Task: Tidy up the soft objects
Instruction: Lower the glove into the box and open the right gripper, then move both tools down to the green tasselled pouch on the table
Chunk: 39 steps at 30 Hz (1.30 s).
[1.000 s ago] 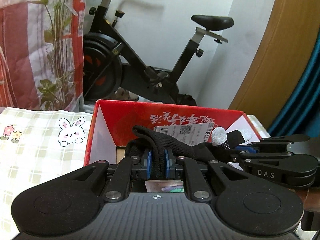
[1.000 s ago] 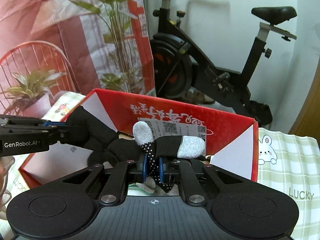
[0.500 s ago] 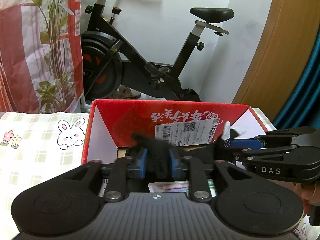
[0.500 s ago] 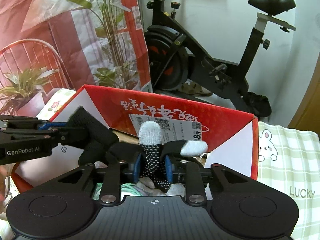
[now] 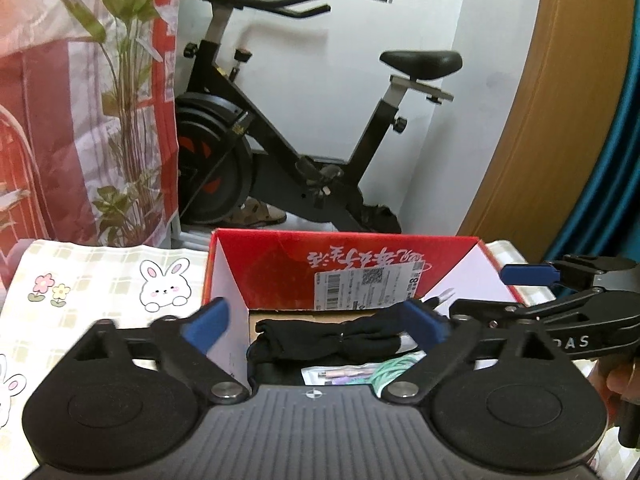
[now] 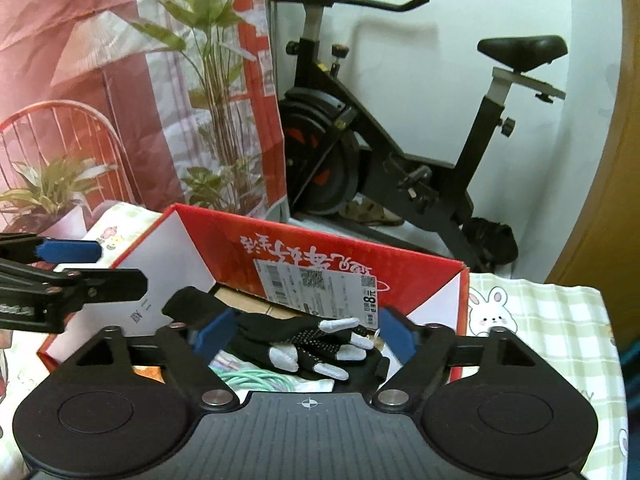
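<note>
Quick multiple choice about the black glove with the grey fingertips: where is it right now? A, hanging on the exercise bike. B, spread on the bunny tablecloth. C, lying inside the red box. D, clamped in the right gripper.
C: the glove lies loose inside the red box, and the right gripper stands wide open with its blue pads apart on either side of it.

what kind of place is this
Most likely a room in someone's home, not a lab. An exercise bike stands against the wall, a bunny-print tablecloth covers the table, and a reused red cardboard box holds black gloves.
</note>
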Available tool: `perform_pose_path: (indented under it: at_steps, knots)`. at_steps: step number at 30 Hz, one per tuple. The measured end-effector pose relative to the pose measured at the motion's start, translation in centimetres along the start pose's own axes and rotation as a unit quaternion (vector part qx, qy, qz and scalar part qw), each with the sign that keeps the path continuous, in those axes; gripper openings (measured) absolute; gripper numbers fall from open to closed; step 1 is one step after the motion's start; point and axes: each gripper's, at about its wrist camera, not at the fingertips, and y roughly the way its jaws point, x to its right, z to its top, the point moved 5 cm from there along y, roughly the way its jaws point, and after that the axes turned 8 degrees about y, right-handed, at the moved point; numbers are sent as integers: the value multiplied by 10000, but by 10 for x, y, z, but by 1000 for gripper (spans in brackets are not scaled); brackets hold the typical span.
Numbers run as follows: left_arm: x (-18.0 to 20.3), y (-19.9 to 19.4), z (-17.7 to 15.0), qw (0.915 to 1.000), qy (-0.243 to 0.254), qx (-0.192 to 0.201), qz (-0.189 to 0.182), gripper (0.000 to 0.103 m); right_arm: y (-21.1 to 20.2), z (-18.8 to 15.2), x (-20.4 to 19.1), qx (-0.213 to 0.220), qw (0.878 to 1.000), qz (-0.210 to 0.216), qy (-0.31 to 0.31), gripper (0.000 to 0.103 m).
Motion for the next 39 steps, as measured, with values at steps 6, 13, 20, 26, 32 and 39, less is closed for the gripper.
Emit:
perform_pose_path:
  at_steps: [6, 13, 20, 26, 32, 39]
  knots:
    - [3, -29, -5, 9999, -1, 54, 88, 103, -31, -3, -2, 210, 9995, 197, 164, 103]
    - [9, -67, -16, 9995, 151, 161, 205, 103, -64, -15, -11, 371, 9989, 269, 53, 103]
    - [16, -99, -38, 9991, 197, 247, 295, 103, -100, -36, -20, 587, 9977, 345, -34, 103]
    - [24, -122, -65, 9990, 160, 302, 276, 103, -127, -62, -21, 725, 9966, 397, -20, 103]
    - [32, -134, -102, 9992, 192, 214, 278, 103, -143, -98, -20, 725, 9966, 391, -4, 103]
    - [38, -140, -132, 9996, 146, 125, 201, 103, -156, -142, -14, 753, 9960, 431, 231, 103]
